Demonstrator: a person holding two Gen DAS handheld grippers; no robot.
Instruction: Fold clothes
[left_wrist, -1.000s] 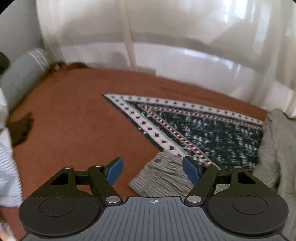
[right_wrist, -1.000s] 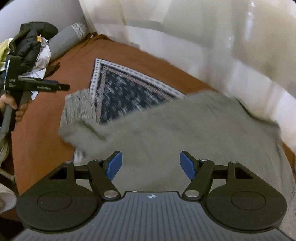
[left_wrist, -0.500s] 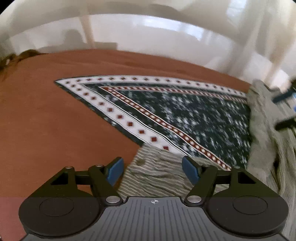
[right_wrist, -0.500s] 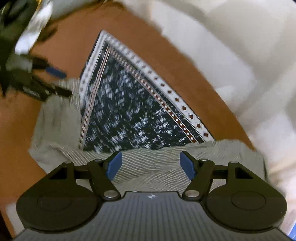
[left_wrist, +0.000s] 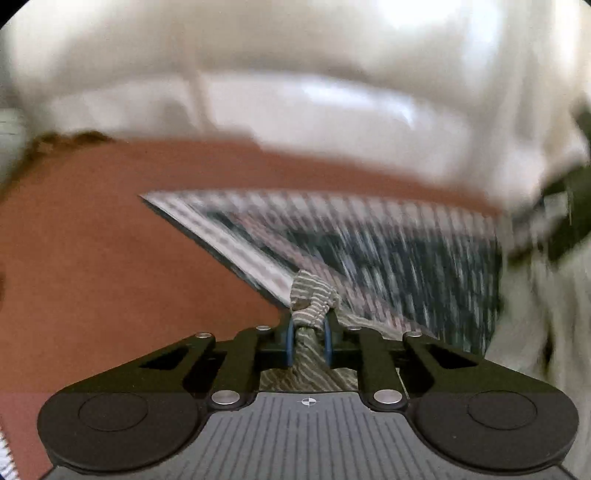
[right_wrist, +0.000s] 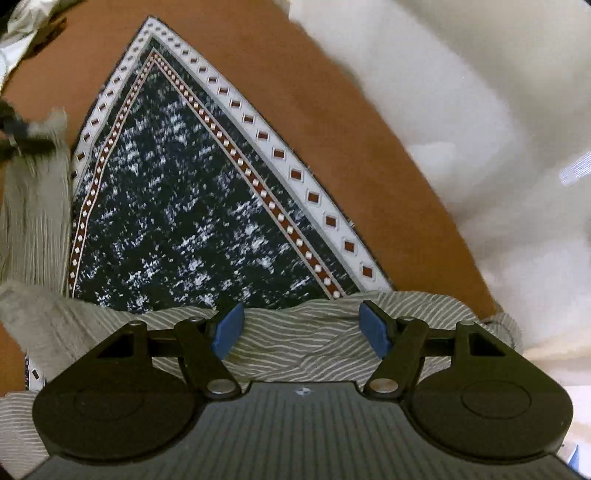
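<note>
Left pinches the garment's edge, right poised to take another.
The left gripper (left_wrist: 309, 341) is closing, its jaws bunching the grey striped garment (right_wrist: 295, 347) lying over the patterned cloth (right_wrist: 192, 206) on the rust-brown bedspread (right_wrist: 332, 110); the right gripper (right_wrist: 301, 328) hangs wide, holding nothing, above the hem, presumably to lift both ends together.

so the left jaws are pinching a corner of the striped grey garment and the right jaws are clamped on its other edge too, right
Not quite. The left gripper is indeed closing on a bunched corner of the striped grey garment, but the right gripper is not clamped: the right wrist view shows its jaws standing wide apart over the garment's edge, the pads pressing on nothing. The rest stands.
</note>
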